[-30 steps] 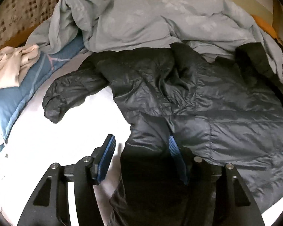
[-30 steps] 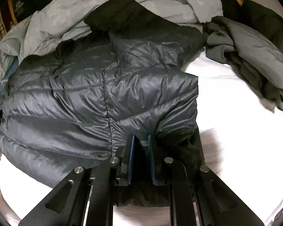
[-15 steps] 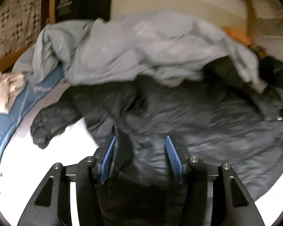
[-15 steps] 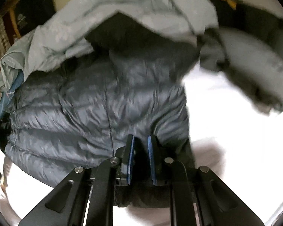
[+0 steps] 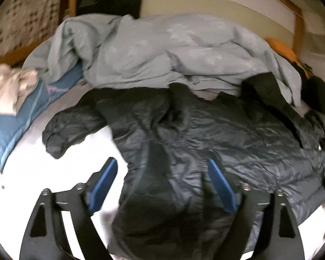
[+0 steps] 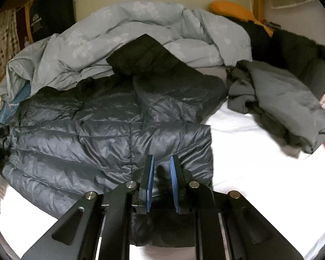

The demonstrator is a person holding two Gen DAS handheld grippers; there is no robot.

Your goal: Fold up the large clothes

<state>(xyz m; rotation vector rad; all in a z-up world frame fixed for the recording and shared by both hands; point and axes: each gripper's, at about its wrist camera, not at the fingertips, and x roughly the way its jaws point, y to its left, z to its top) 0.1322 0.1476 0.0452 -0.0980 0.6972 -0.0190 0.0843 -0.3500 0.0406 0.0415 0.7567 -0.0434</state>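
A dark grey puffer jacket (image 5: 205, 134) (image 6: 97, 134) lies spread on the white bed sheet (image 6: 260, 173). One sleeve (image 5: 62, 130) sticks out to the left, and the other is folded over the body in the right wrist view. My left gripper (image 5: 162, 161) hovers over the jacket's near left edge. Its jaws are opening wide, and the pads are clear of the fabric lying between them. My right gripper (image 6: 162, 158) is at the near right hem, its jaws opening. A dark fold of hem stands loose between the pads.
A crumpled pale blue duvet (image 5: 162, 54) (image 6: 140, 32) is heaped behind the jacket. A grey garment (image 6: 281, 99) and a dark coat (image 6: 296, 49) lie on the right. A blue pillow (image 5: 15, 125) with a cream cloth (image 5: 8, 86) sits at the left.
The left jaws spread wide and let go of the jacket edge. The right jaws parted a little around the hem fold. Both grippers rose and tipped up, so more wall shows.
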